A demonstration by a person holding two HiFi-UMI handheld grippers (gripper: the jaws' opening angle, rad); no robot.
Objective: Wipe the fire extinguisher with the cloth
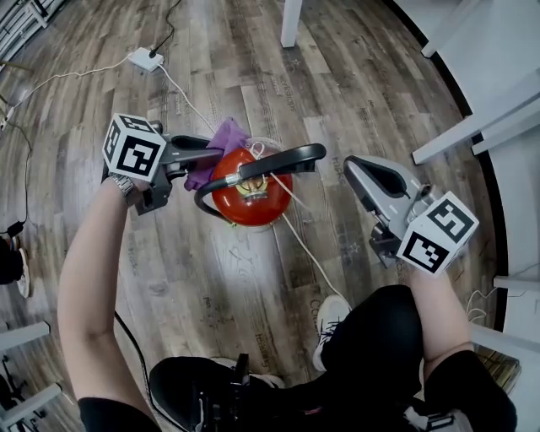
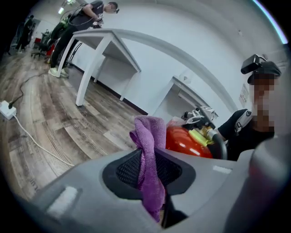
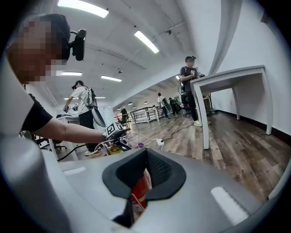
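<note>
A red fire extinguisher (image 1: 251, 198) stands on the wooden floor, its black hose and handle (image 1: 278, 160) curving over the top. My left gripper (image 1: 205, 157) is at its upper left, shut on a purple cloth (image 1: 223, 140) that lies against the extinguisher's top edge. In the left gripper view the cloth (image 2: 149, 150) hangs pinched between the jaws of the left gripper (image 2: 152, 172), with the extinguisher (image 2: 187, 142) just beyond. My right gripper (image 1: 354, 169) is right of the extinguisher, apart from it, shut and holding nothing. In the right gripper view, the extinguisher (image 3: 140, 193) shows past the right gripper (image 3: 143, 182).
A white power strip (image 1: 145, 59) with cables lies on the floor at the back left, and a white cord (image 1: 304, 245) runs past the extinguisher. A white table leg (image 1: 290, 21) stands behind. The person's shoe (image 1: 331, 325) is near. Other people stand far off.
</note>
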